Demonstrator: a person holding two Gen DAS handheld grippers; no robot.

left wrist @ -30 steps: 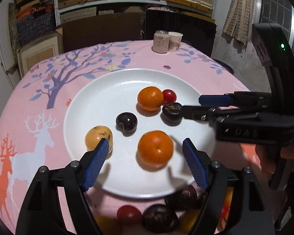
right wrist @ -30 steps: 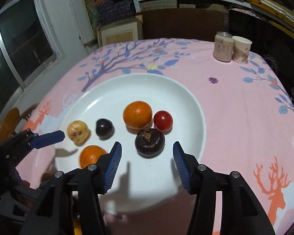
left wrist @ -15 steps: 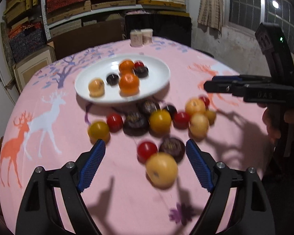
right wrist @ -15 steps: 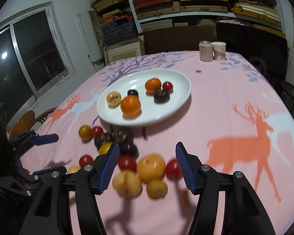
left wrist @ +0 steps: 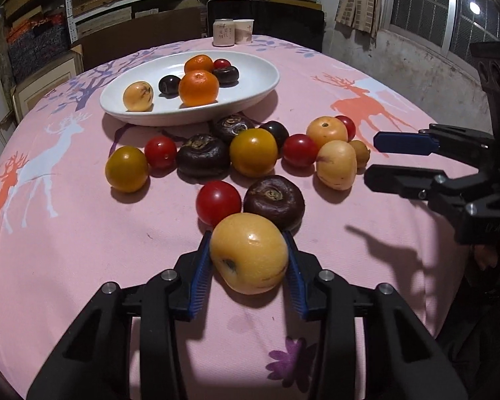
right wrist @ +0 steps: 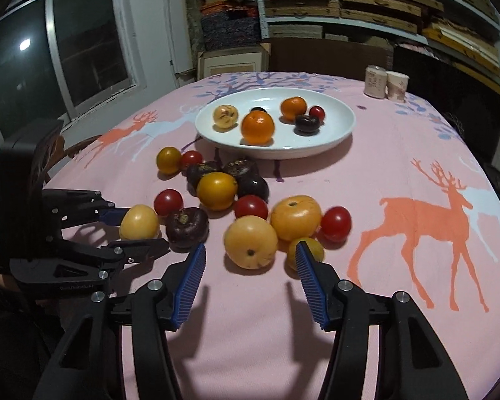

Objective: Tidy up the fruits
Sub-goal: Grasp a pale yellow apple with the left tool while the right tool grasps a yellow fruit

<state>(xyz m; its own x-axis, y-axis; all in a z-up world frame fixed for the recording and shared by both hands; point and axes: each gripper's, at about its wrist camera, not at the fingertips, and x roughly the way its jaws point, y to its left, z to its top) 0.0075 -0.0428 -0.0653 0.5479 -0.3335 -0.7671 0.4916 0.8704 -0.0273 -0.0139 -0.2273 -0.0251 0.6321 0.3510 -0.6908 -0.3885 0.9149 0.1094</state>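
Note:
My left gripper (left wrist: 246,235) is closing its jaws around a big yellow fruit (left wrist: 249,253) on the pink cloth, and both blue pads touch its sides. The right wrist view shows the same grip (right wrist: 133,230) on that fruit (right wrist: 139,222). My right gripper (right wrist: 250,247) stands open and is closing slightly. A pale orange fruit (right wrist: 251,242) lies between its tips, untouched. It also shows at the right (left wrist: 370,158) in the left wrist view. A white plate (left wrist: 260,93) further back holds two oranges, a yellow fruit and some dark and red ones.
Several loose red, yellow and dark fruits (left wrist: 253,156) lie clustered between the plate and the grippers. A small yellow fruit (right wrist: 313,248) sits by my right fingertip. A can (left wrist: 224,33) and a paper cup (left wrist: 243,31) stand at the table's far edge. Shelves fill the back wall.
Both grippers have pulled back from over the plate to the loose fruit near the table's front. The left jaws, wide half a second ago, have closed in on the yellow fruit.

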